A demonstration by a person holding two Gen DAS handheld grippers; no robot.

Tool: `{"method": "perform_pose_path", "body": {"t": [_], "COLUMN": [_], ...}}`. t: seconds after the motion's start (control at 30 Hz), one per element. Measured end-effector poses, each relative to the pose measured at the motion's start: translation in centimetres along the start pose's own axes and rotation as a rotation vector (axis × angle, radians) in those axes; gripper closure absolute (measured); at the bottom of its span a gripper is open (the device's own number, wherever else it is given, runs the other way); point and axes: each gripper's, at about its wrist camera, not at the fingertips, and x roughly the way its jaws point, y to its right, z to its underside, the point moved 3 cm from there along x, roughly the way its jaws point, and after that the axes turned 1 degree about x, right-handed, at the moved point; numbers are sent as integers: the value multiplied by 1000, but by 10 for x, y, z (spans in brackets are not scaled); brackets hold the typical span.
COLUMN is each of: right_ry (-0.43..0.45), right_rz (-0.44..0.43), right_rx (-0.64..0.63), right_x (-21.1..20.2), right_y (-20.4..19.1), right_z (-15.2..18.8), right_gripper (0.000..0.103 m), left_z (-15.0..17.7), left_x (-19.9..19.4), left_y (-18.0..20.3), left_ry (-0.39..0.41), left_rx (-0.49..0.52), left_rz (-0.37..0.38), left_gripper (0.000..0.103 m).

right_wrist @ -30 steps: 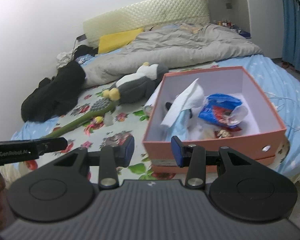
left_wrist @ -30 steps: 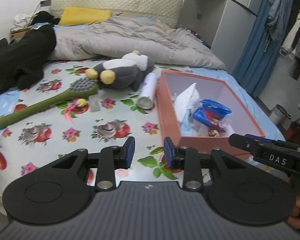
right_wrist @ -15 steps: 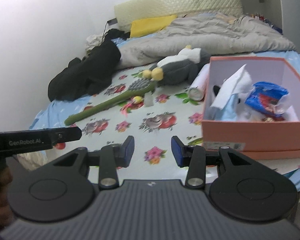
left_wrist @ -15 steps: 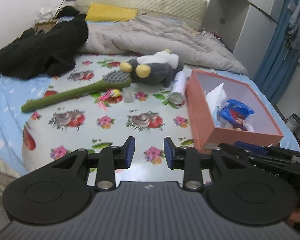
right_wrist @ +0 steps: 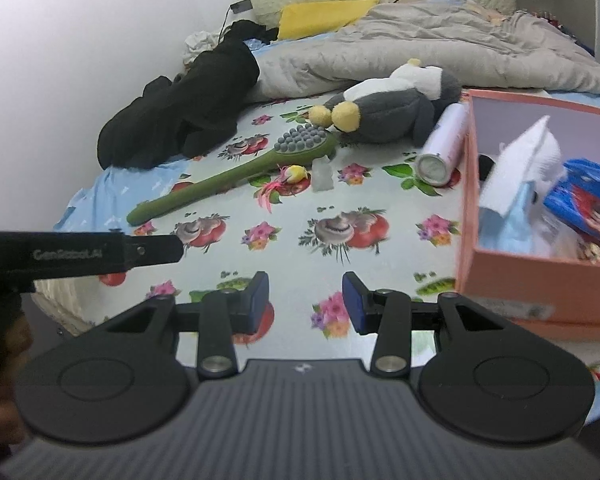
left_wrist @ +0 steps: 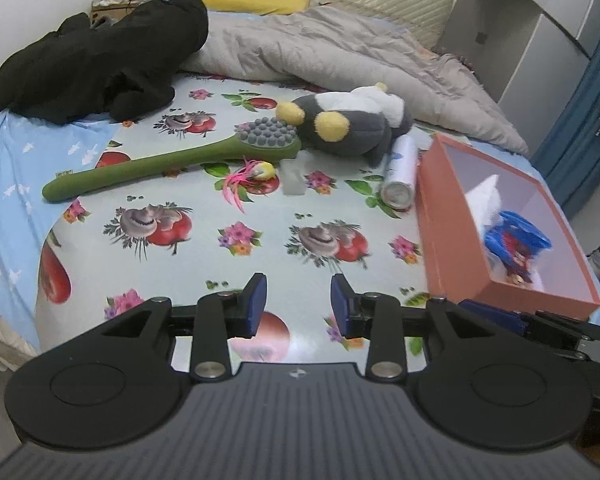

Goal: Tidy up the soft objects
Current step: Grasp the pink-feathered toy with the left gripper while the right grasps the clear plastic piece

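Left wrist view: the left hand-held gripper (left_wrist: 294, 303) is being held partly open and empty, jaws just widened, above the bed (left_wrist: 100, 268). The right hand-held gripper (right_wrist: 305, 305) is likewise parted, empty. The plush penguin (left_wrist: 352, 122) is lying mid-bed, beside the orange box (left_wrist: 440, 240).

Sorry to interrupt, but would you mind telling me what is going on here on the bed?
A person holds tongs in each hand over a floral bed sheet. The left tongs and right tongs are both open and empty; the left jaws have just been opening. Ahead lie a plush penguin, a green brush and a can, untouched. The orange box to the right already holds a few things.
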Motion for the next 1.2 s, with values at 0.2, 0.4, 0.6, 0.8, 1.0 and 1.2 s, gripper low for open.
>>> {"method": "perform_pose_path", "body": {"t": [0.2, 0.4, 0.6, 0.8, 1.0, 1.2], "right_ry": [-21, -36, -54, -80, -92, -96], "right_rz": [3, 14, 5, 2, 5, -2], "right_rx": [-13, -29, -28, -38, -57, -66], "right_x": [42, 88, 137, 191, 239, 271], "right_y": [0, 7, 15, 15, 16, 19], "right_z": [-21, -43, -62, -76, -88, -98], "right_gripper": [59, 59, 59, 59, 59, 59], "left_z": [-29, -58, -86, -111, -133, -142], "left_x": [54, 116, 176, 236, 280, 311], "left_y": [-20, -32, -43, -53, -59, -66], "left_ry": [-42, -83, -110, -151, -134, -151], "left_rx": [-25, -21, -7, 22, 80, 109], "left_rz": [-13, -17, -18, -4, 1, 19], "left_gripper": [62, 62, 62, 59, 57, 57]}}
